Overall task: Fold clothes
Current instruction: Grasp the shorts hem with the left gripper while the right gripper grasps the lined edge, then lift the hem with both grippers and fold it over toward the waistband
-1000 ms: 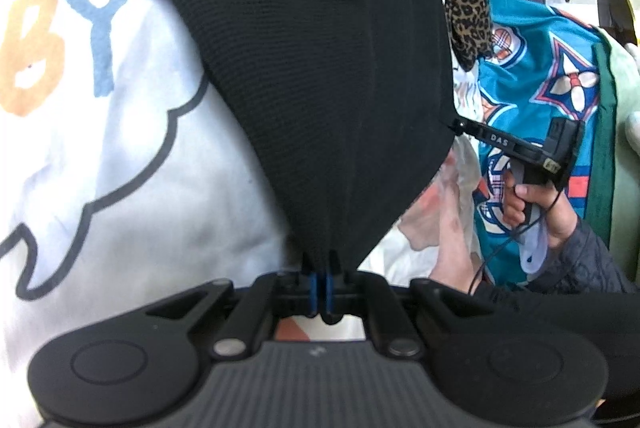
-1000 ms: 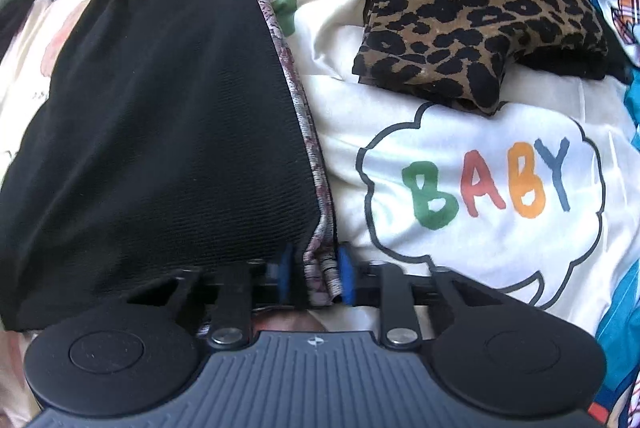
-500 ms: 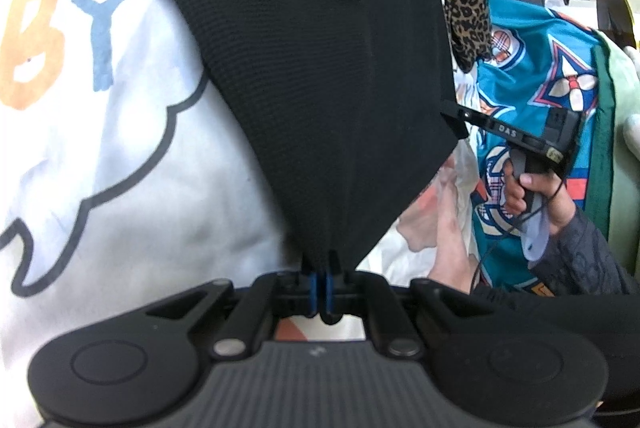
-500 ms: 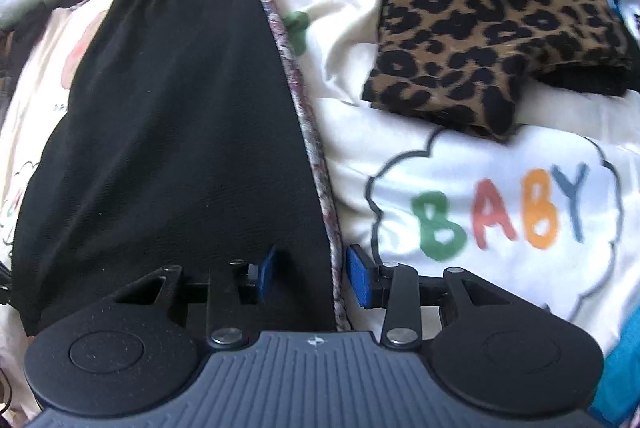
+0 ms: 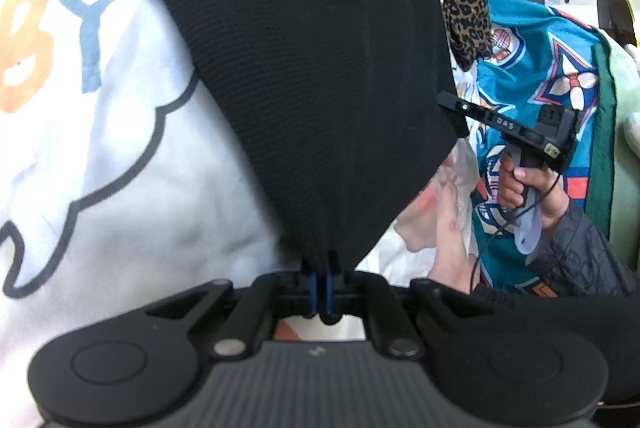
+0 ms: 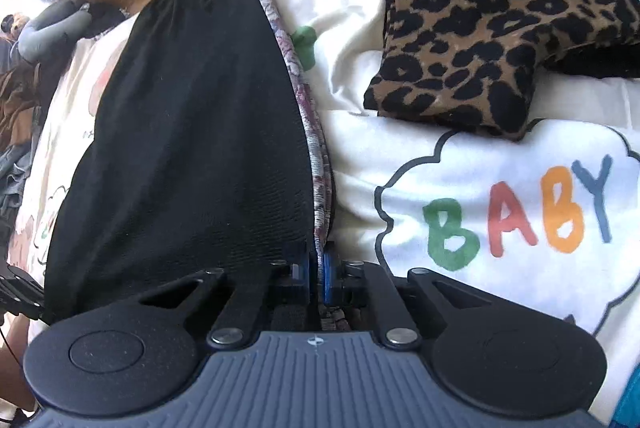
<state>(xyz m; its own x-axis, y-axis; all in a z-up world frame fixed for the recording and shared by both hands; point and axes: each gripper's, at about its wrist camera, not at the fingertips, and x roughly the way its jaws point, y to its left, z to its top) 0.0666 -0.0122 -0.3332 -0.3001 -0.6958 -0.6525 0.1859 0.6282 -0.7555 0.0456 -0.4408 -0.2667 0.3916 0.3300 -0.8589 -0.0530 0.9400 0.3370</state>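
Fingers of the left gripper point(image 5: 320, 278) and right gripper point(image 6: 316, 274) are each clamped on an edge of the black garment point(image 6: 192, 148), which is held stretched over the white BABY sheet point(image 6: 520, 204), probably for folding; beyond, a leopard-print bundle point(image 6: 480, 12) is seen.

Both grippers are black, with round discs at each side, silver screws on the linkage arms, a ribbed grey base and blue pads point(image 5: 325, 278). The right gripper point(image 5: 450, 100) bears white lettering, perhaps "DAS", and trails a thin black cable. The sleeve point(image 5: 580, 256) is dark and quilted.
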